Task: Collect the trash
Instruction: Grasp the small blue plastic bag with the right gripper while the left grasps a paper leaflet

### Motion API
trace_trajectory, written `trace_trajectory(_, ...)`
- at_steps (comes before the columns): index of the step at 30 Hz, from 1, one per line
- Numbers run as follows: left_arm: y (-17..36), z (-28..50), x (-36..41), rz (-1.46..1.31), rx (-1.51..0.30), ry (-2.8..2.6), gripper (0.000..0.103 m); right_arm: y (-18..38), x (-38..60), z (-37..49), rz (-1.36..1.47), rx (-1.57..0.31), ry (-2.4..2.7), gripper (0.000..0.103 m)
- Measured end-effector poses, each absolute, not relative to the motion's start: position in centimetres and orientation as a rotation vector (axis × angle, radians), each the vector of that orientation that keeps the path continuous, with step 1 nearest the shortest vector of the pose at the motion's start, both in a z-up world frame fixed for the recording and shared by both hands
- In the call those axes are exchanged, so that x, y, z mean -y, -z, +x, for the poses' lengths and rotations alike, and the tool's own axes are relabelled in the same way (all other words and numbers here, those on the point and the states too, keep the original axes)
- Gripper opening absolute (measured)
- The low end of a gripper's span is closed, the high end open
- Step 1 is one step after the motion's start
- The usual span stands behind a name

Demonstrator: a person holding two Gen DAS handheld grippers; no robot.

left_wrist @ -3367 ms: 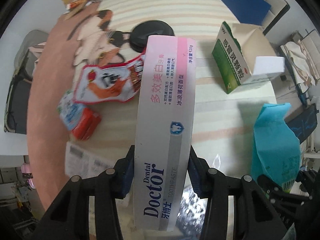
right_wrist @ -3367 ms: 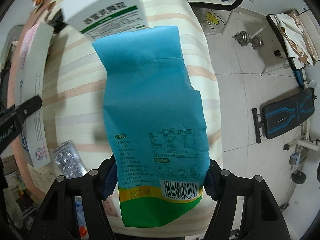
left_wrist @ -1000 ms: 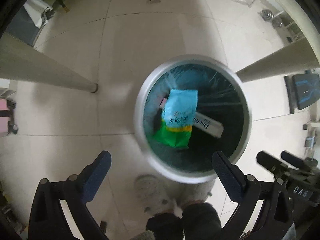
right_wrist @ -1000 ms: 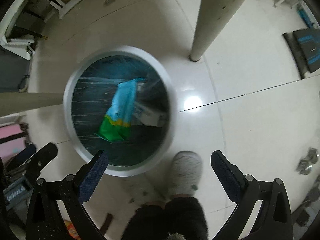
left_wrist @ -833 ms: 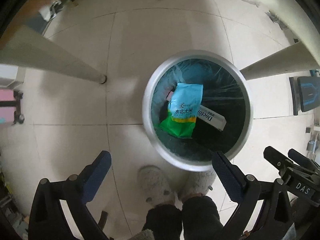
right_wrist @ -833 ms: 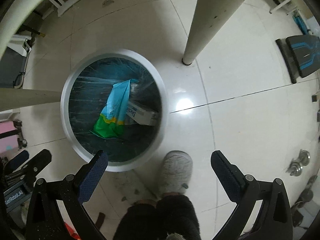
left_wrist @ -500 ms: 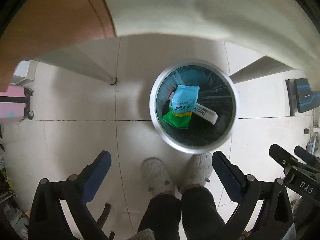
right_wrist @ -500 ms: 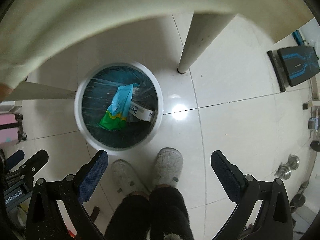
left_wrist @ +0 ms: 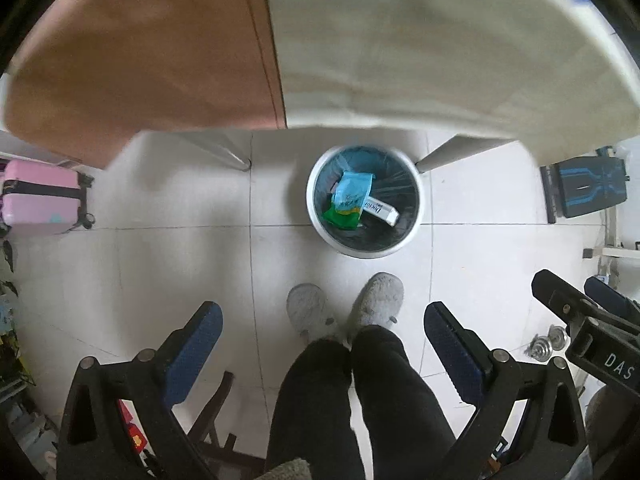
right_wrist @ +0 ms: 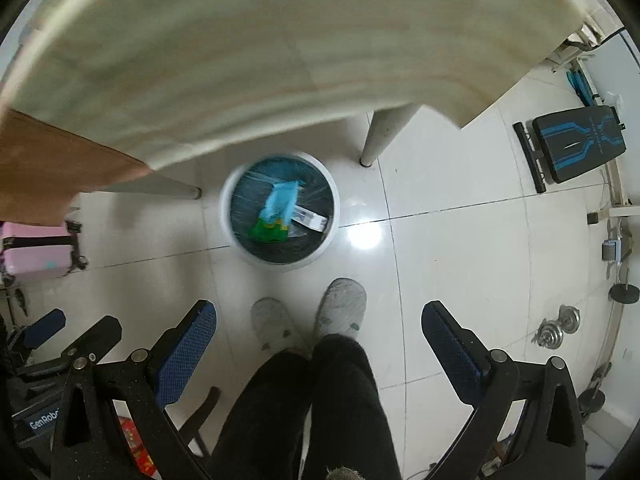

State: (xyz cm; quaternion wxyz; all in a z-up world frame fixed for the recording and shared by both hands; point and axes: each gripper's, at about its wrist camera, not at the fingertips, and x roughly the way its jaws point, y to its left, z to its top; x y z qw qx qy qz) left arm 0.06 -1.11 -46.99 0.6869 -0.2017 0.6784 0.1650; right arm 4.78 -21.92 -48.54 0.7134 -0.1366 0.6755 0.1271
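Both grippers had risen from the bin (left_wrist: pixel 364 246), so I held left gripper (left_wrist: pixel 320 336) and right gripper (right_wrist: pixel 318 330) wide and empty, bag (left_wrist: pixel 351 200) and box (left_wrist: pixel 382 210) binned under the table's (left_wrist: pixel 440 48) near edge, leaving any tabletop trash unseen.

A draped cloth (left_wrist: pixel 440 52) hides the worktop's surface and whatever lies on it in both wrist views. In the right wrist view the bin (right_wrist: pixel 280 258) is motion-blurred, its box label unreadable. A pink suitcase (left_wrist: pixel 38 204) is cut off at the edge.
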Motion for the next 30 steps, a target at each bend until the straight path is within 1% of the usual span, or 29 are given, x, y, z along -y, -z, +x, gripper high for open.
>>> trace_trajectory(3,41.9,0.0,0.7,-0.456,-1.462,-0.373,0.103,43.2,21.8,4.4,-0.260,-1.487,-0.291,0.103)
trace_trajectory(7,36.6,1.3,-0.5,-0.458,-1.381,-0.410,0.103,35.8,21.9,5.7,-0.185,-1.453,-0.295,0.103)
trace_trajectory(12,32.4,4.7,-2.9,-0.416,-1.310,-0.490,0.103,28.9,21.3,10.2,-0.154,-1.400,-0.304,0.103)
trace_trajectory(14,31.8,5.9,-3.9,-0.406,-1.303,-0.538,0.103,27.7,20.4,12.8,-0.171,-1.384,-0.303,0.103)
trace_trajectory(18,32.6,8.5,-5.9,-0.430,-1.330,-0.620,0.103,29.9,17.5,18.2,-0.174,-1.407,-0.315,0.102)
trace_trajectory(23,34.6,10.5,-7.5,-0.526,-1.413,-0.707,0.103,36.4,12.8,23.7,-0.182,-1.501,-0.336,0.087)
trace_trajectory(26,35.8,11.5,-8.1,-0.605,-1.454,-0.727,0.103,39.2,10.6,25.1,-0.217,-1.547,-0.376,0.073)
trace_trajectory(27,36.4,12.0,-8.4,-0.654,-1.465,-0.734,0.103,39.2,10.2,25.2,-0.235,-1.539,-0.377,0.068)
trace_trajectory(28,36.9,12.5,-8.7,-0.696,-1.469,-0.738,0.103,39.0,9.7,25.2,-0.255,-1.526,-0.395,0.041)
trace_trajectory(29,37.4,13.1,-9.1,-0.752,-1.469,-0.739,0.103,38.8,9.2,25.3,-0.275,-1.517,-0.423,0.030)
trace_trajectory(30,38.0,13.8,-9.6,-0.823,-1.462,-0.740,0.103,38.5,9.0,25.5,-0.278,-1.520,-0.435,0.025)
